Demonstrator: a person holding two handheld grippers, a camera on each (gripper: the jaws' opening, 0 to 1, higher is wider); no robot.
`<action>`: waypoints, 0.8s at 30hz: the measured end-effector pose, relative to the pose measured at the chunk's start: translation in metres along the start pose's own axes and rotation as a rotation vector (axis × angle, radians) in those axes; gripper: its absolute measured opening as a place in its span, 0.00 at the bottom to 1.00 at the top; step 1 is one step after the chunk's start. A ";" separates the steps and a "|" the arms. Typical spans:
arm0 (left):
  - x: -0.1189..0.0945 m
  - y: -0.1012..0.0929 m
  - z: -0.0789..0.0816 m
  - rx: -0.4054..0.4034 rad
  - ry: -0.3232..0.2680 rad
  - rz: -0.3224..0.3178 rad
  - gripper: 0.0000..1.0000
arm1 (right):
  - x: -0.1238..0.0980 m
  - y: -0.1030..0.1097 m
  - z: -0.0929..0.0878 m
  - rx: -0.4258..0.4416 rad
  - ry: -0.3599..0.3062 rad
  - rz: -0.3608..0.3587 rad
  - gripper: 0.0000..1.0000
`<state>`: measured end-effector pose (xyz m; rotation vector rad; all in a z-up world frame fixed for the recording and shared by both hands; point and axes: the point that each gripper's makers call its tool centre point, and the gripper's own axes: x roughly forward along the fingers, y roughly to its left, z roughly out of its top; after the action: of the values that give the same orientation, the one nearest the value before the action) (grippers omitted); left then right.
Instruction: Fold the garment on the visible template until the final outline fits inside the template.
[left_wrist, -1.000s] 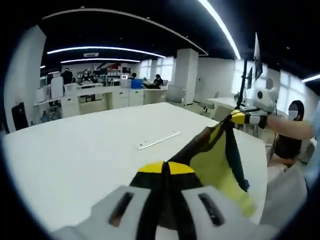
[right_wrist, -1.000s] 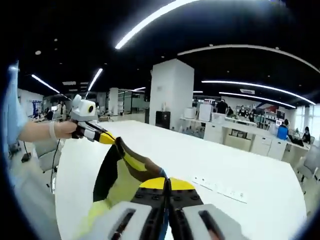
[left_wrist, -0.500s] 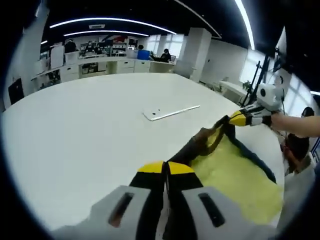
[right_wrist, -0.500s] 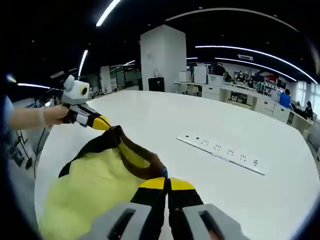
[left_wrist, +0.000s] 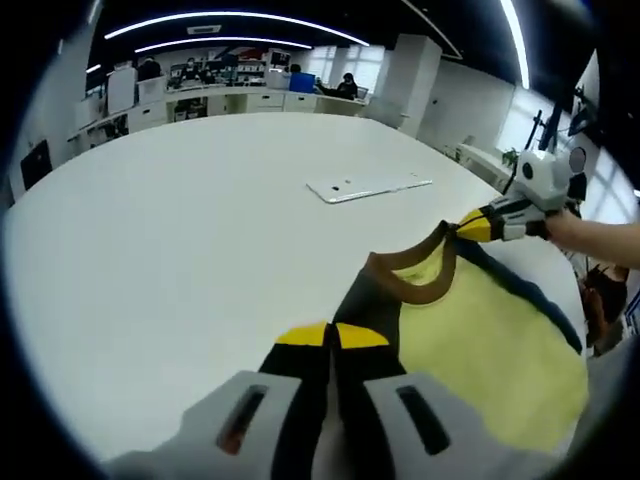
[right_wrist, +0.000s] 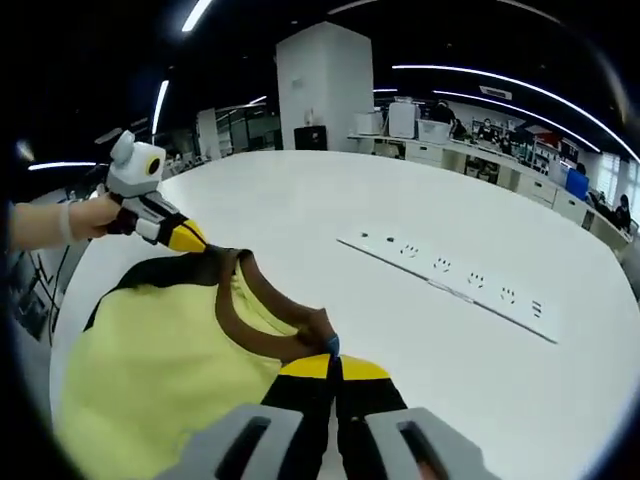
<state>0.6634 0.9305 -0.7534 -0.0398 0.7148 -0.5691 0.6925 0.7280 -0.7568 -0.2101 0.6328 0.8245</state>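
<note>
Two grippers hold the garment (left_wrist: 470, 340) at its shoulders, one on each side of the brown collar (left_wrist: 405, 275). The left gripper (left_wrist: 331, 338) has its jaws together, clamped on dark fabric at the shoulder directly ahead of its tips. The right gripper (right_wrist: 335, 368) has its jaws together, clamped on the collar edge at its tips. In the left gripper view the right gripper appears ahead and to the right, at the far end of the collar; in the right gripper view the left gripper (right_wrist: 185, 238) appears ahead and to the left.

Change since one second ago: the garment hung bunched and draped in the air between the grippers. It now lies spread, yellow panel flat on the white table (left_wrist: 180, 230), with the collar line stretched between the two tips. Both cameras sit lower and closer to the table surface than before.

Meaning for the task: the lay-down step appears nearly complete, and folding has not yet begun. No template outline can be made out on the table in either view, so alignment cannot be judged. A white strip (right_wrist: 450, 292) with sockets lies on the table beyond the grippers, well apart from the garment.
</note>
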 end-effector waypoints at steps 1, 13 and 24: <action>0.000 0.000 0.000 0.001 0.000 0.001 0.00 | 0.001 0.000 0.000 0.002 -0.002 0.000 0.00; 0.005 0.000 -0.010 -0.002 0.026 0.006 0.00 | 0.005 0.002 -0.006 0.015 0.021 -0.001 0.00; -0.009 -0.007 0.003 0.060 -0.029 -0.008 0.40 | -0.008 0.005 0.009 0.013 -0.033 0.018 0.31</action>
<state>0.6564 0.9282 -0.7437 0.0044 0.6691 -0.5963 0.6889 0.7303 -0.7446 -0.1793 0.6100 0.8397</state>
